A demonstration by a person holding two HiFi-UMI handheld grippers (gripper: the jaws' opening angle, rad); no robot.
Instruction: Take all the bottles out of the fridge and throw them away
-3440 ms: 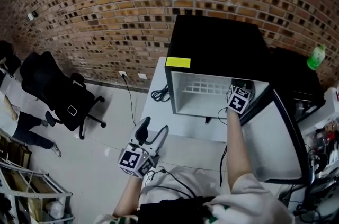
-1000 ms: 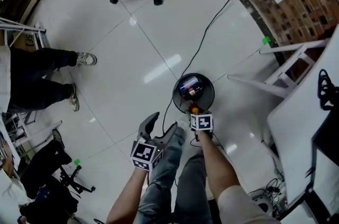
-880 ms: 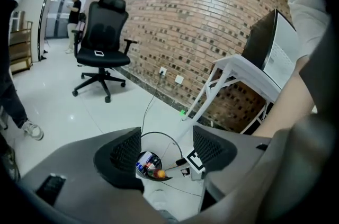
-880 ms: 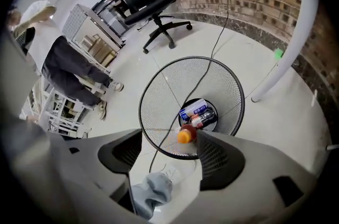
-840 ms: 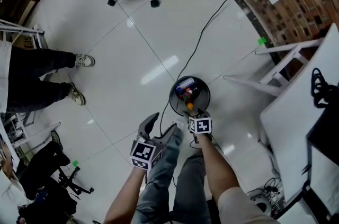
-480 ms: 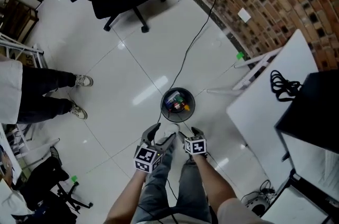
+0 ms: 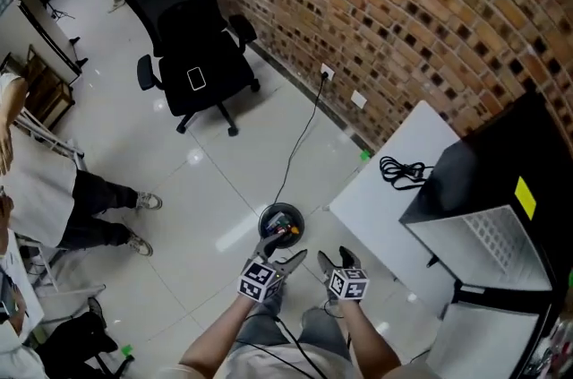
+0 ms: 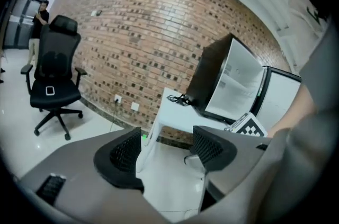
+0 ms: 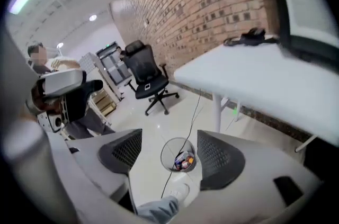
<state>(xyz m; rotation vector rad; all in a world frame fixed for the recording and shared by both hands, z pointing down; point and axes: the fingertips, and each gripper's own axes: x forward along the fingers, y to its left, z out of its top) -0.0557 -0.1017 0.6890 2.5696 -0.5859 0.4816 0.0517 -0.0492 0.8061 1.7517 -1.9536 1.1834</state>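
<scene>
Right gripper view showed colourful bottles (image 9: 184, 160) heaped in the round bin (image 9: 164, 150) on the floor (image 9: 153, 122). Left gripper view showed instead the open fridge (image 8: 233, 82) on the table (image 8: 180, 109). Jaws of the right hand-held gripper (image 9: 169, 155) had just been opening, with nothing between them. The left hand-held gripper (image 8: 167, 151) stood open and empty.

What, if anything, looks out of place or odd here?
The mini fridge stands with its door hanging wide open. A cable trails loose across the floor from the wall socket towards the waste bin. Nothing looks spilled or damaged.
</scene>
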